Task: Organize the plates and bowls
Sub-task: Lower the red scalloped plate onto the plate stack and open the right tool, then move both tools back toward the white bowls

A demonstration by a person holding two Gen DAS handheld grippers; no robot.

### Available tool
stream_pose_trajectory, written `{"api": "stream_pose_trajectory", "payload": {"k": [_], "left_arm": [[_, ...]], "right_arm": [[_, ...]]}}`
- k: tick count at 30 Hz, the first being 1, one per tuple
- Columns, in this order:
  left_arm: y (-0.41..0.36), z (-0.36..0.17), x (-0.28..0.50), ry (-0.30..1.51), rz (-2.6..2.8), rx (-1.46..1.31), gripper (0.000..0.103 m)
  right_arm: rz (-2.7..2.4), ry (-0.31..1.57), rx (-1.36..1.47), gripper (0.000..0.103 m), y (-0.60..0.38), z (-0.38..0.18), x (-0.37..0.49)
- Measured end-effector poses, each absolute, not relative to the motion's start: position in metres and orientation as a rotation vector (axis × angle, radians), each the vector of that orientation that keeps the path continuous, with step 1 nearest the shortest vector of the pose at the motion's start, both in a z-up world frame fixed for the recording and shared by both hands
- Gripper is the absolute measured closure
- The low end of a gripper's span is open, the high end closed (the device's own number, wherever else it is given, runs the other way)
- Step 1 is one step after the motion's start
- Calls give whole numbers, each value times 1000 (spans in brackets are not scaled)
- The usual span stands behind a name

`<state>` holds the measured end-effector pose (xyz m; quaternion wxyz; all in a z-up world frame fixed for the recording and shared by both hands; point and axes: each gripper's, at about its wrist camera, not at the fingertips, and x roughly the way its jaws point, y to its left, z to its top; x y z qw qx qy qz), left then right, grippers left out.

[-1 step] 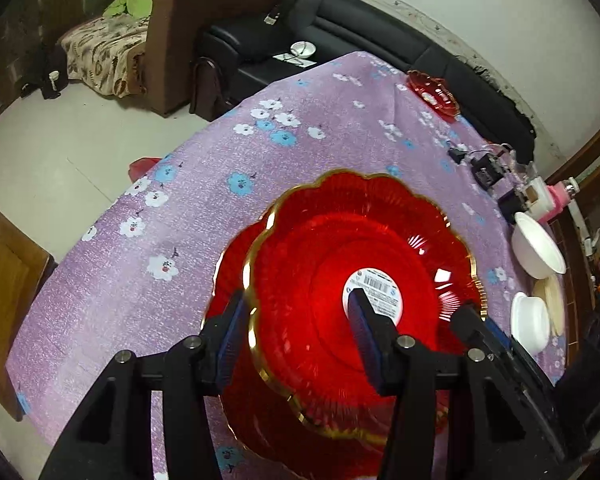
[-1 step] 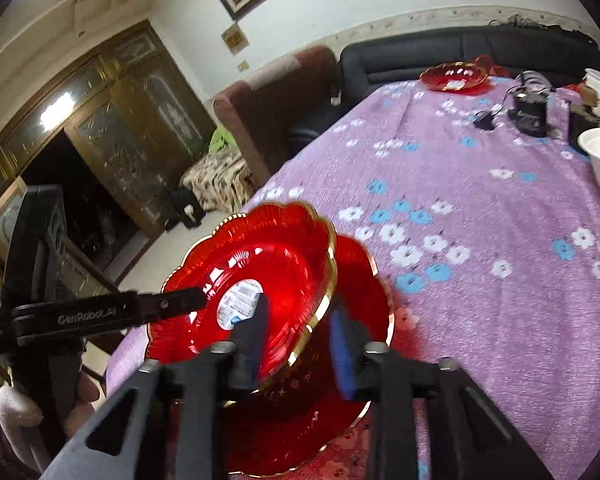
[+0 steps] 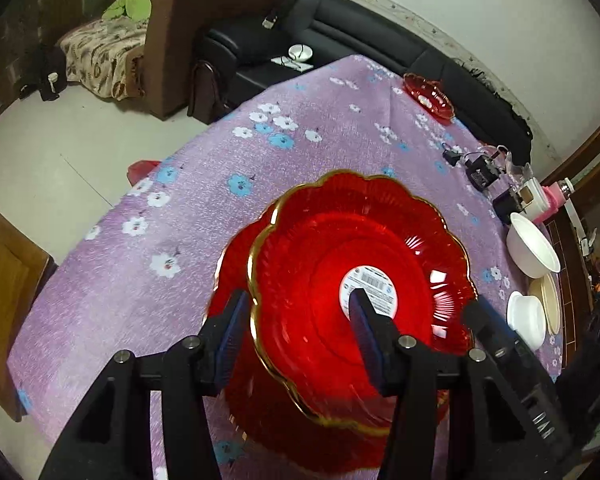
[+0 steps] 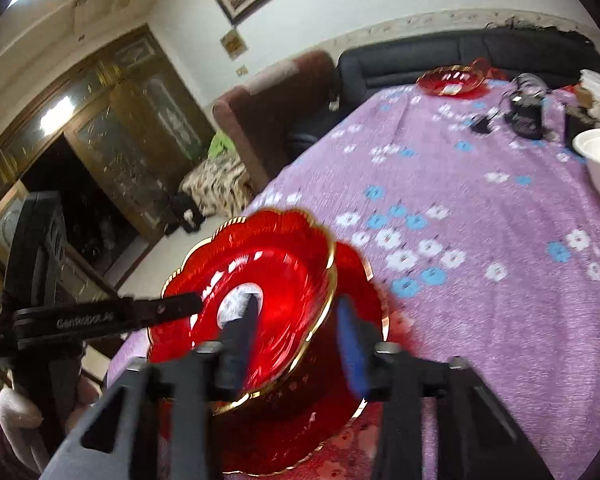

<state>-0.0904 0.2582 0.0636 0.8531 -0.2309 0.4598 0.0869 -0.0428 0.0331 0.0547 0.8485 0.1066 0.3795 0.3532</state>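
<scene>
**Red plate straddled by both grippers above a second plate**

Red plate [image 3: 360, 276], scalloped with a gold rim, sits tilted between two tools. The left gripper [image 3: 296, 336] stands with its fingers spread, one outside the plate's rim and the other over the white barcode label [image 3: 374, 286] at the plate's centre; neither pad visibly presses the glass. The right gripper [image 4: 296, 344] likewise straddles the opposite rim with a clear gap at its outer blue pad, so its fingers are parted too. Beneath lies a lower red plate [image 4: 340, 412], resting on the purple flowered tablecloth [image 3: 180, 200] near the table's close edge. Farther off, a third red plate [image 3: 428, 96] sits at the far end. White bowls [image 3: 532, 248] stand along one side, near black chargers [image 3: 480, 168]. Behind the table runs a black sofa [image 3: 340, 28].
</scene>
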Motion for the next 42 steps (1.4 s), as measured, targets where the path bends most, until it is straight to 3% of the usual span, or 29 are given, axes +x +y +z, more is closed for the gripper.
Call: {"api": "stream_pose_trajectory", "payload": {"k": [4, 7, 11, 16, 32, 39, 42], "left_arm": [[258, 75, -130, 899, 224, -512, 49], [239, 87, -163, 833, 238, -472, 38], [191, 97, -183, 779, 142, -373, 37], [150, 103, -187, 776, 59, -293, 37], [84, 112, -169, 770, -62, -158, 33], [57, 119, -138, 783, -127, -149, 33], [46, 114, -130, 776, -142, -140, 24]], "right_arm": [[675, 779, 300, 41, 5, 64, -44], [644, 805, 333, 41, -19, 65, -59], [604, 785, 386, 40, -51, 66, -98], [564, 750, 463, 39, -79, 62, -123], [358, 575, 273, 35, -141, 89, -155], [213, 558, 216, 28, -181, 95, -139], [125, 534, 207, 28, -203, 106, -127]]}}
